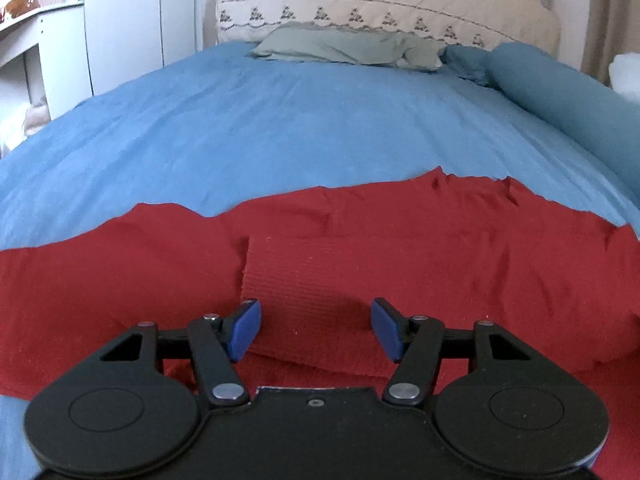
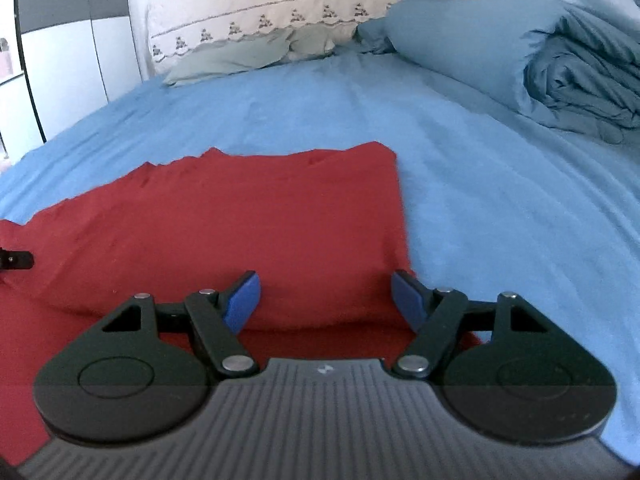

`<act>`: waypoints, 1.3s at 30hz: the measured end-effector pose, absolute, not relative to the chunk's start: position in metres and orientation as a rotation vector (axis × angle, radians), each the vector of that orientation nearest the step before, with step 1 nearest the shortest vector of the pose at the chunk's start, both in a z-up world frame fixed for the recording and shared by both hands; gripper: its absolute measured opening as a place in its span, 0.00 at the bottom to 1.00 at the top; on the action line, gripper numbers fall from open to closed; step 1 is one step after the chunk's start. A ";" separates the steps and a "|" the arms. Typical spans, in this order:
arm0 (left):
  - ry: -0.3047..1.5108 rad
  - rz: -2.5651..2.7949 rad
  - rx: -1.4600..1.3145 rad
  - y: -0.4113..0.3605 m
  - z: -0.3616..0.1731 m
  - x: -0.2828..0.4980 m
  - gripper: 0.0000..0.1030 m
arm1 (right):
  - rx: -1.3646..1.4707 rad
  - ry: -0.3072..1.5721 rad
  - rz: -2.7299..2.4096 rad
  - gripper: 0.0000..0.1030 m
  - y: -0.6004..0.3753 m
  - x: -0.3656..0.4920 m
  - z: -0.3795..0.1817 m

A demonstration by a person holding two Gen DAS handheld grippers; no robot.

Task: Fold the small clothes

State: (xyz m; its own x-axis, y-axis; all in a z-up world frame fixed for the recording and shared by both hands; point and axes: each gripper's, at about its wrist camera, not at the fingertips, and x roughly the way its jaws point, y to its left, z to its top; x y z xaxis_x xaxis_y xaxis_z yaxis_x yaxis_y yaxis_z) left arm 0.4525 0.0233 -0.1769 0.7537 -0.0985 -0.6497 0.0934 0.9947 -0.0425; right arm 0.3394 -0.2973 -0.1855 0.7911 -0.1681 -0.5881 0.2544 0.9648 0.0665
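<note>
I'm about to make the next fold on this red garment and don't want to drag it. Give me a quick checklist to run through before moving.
1. Left hand-held gripper open, nothing pinched: ok; the ribbed cuff lies beneath, pads clear of it.
2. Right hand-held gripper open: ok.
3. Right gripper at the red garment edge: ok; the right-hand edge lies by its right finger.
4. Garment flat: not ok; the far edge is wavy and wrinkled.
5. Blue sheet free of clutter around the garment: ok.
6. Layers underneath aligned: cannot tell.
</note>
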 end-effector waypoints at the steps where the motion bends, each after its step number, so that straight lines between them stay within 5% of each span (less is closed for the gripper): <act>1: 0.704 -0.105 -0.007 0.023 -0.178 0.451 0.65 | 0.136 0.615 -0.226 0.87 -0.297 0.338 -0.181; 6: 0.693 -0.097 0.001 0.018 -0.181 0.452 0.70 | 0.041 0.509 -0.174 0.91 -0.288 0.376 -0.160; 13: 0.655 -0.108 0.018 0.018 -0.187 0.447 0.71 | 0.094 0.621 -0.288 1.00 -0.318 0.443 -0.195; 20: 0.662 -0.075 -0.007 0.019 -0.165 0.437 0.71 | 0.106 0.533 -0.199 1.00 -0.316 0.391 -0.160; 28: 0.602 -0.029 -0.039 0.042 -0.070 0.377 0.72 | 0.106 0.498 -0.185 1.00 -0.266 0.318 -0.068; 30: 0.585 -0.028 -0.062 0.057 -0.044 0.360 0.78 | 0.088 0.488 -0.160 1.00 -0.246 0.309 -0.045; 32: 0.558 -0.013 -0.095 0.077 -0.020 0.341 1.00 | 0.076 0.473 -0.131 1.00 -0.222 0.300 -0.023; 39: 0.491 0.085 -0.170 0.165 0.021 0.299 1.00 | 0.072 0.448 0.024 1.00 -0.131 0.290 0.019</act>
